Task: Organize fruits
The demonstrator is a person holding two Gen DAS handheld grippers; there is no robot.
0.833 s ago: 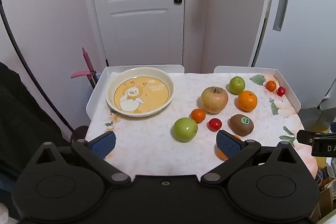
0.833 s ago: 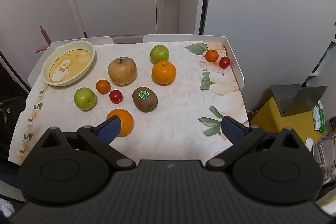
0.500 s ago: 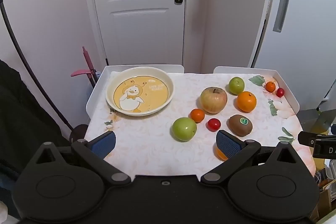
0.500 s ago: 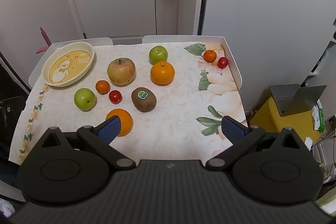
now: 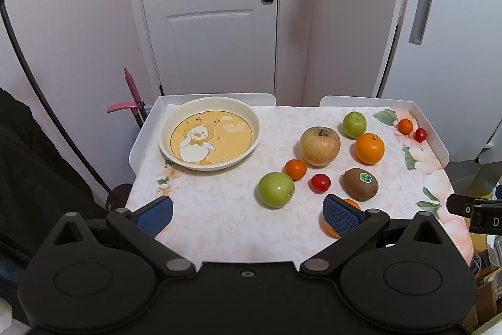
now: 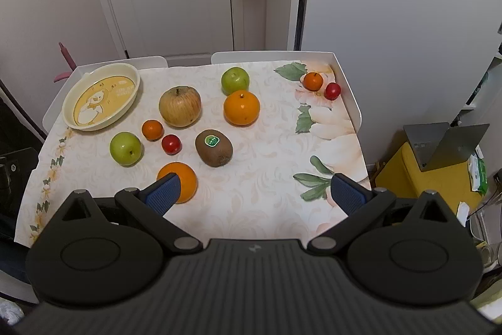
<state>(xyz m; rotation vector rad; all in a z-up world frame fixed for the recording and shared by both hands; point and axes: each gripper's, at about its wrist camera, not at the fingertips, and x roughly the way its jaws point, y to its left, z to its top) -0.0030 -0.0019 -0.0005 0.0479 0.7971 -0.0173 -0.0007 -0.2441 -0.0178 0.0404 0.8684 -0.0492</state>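
Left wrist view: the left tool (image 5: 248, 217) is held above the near edge of the bench (image 5: 219, 218) with its blue pads spread fully apart and nothing between them. The duck-printed plate (image 5: 255, 127) stands empty at the far left of the bench, and every fruit lies loose on the cloth to its right. A green apple (image 5: 276, 189) lies nearest the tool, with a small mandarin (image 5: 295, 169) and a red cherry tomato (image 5: 320, 183) just beside it; a large russet apple (image 5: 320, 146), a kiwi (image 5: 360, 184) and an orange (image 5: 369, 148) lie further right. The first pick is judged to be in hand; the green apple is best approached so that the pads straddle its widest part, clear of the mandarin, and are closed gently, since a round, smooth fruit is likely to roll. Right wrist view: the right tool (image 6: 255, 193) is likewise seen wide apart and empty. A second orange (image 6: 182, 179) lies partly behind its left pad, seemingly outside the gap. A second green apple (image 6: 235, 80) lies at the far side, and a second mandarin (image 6: 313, 80) and a second cherry tomato (image 6: 332, 90) lie touching at the far right corner, well apart from the plate.
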